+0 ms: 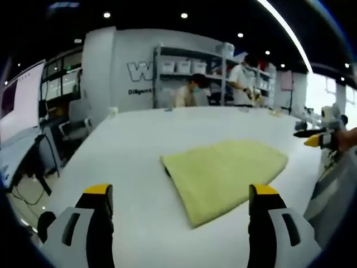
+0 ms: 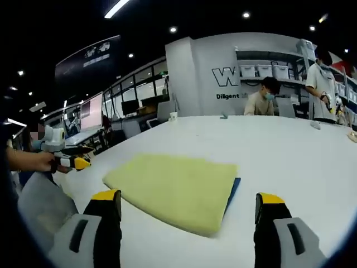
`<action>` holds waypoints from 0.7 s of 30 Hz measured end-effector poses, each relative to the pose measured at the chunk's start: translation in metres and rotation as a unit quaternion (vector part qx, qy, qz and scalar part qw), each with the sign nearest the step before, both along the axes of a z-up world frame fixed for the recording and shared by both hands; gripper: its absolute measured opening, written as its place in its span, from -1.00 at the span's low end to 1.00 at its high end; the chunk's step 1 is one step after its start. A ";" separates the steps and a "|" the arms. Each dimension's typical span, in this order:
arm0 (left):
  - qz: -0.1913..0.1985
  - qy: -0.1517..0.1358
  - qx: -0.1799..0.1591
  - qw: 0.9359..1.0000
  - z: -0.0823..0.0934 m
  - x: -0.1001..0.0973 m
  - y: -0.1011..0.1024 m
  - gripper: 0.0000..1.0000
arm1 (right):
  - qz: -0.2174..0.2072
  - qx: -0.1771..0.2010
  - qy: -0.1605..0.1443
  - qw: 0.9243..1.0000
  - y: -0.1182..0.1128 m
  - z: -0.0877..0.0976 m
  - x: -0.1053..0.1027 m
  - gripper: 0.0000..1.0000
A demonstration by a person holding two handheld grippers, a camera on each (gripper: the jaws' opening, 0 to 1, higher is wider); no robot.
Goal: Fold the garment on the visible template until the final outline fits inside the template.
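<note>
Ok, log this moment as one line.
garment: folded, covering blue template | left claw: open, empty | right claw: open, empty | table

Bright overhead light here — small round ceiling spots (image 1: pixel 184 15) and a long strip lamp (image 1: pixel 287 30) glow against a dark ceiling. The white table (image 1: pixel 139 151) throws that light back, nearly washed out, with only faint shadow under the yellow garment (image 2: pixel 175 187). Everything is soft, slightly blurred — the fisheye bends the shelves (image 1: pixel 189 70) and walls, and the edges smear worst.
</note>
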State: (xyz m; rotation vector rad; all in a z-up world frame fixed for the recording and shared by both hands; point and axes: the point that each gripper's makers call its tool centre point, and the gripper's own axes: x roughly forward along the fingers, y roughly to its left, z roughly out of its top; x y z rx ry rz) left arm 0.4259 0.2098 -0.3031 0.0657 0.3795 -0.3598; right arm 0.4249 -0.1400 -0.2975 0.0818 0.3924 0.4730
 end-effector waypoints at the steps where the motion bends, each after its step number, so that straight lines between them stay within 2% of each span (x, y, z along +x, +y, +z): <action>1: -0.014 0.010 -0.006 1.000 -0.002 -0.002 -0.009 0.92 | 0.000 0.004 0.005 1.000 0.000 -0.001 0.000 0.98; 3: -0.025 0.004 -0.002 1.000 0.002 -0.003 -0.017 0.95 | -0.005 0.003 0.000 1.000 -0.004 0.001 0.001 0.97; 8: -0.024 -0.014 -0.022 0.999 0.017 -0.007 -0.028 0.98 | -0.012 0.013 -0.015 1.000 -0.006 0.010 0.000 0.97; 15: -0.032 0.004 -0.016 0.999 0.007 -0.013 -0.030 0.93 | -0.014 0.014 -0.013 1.000 -0.005 0.015 -0.004 0.94; 21: -0.026 0.010 0.001 1.000 0.012 -0.029 -0.028 0.85 | 0.005 0.008 -0.014 1.000 0.006 0.016 -0.016 0.90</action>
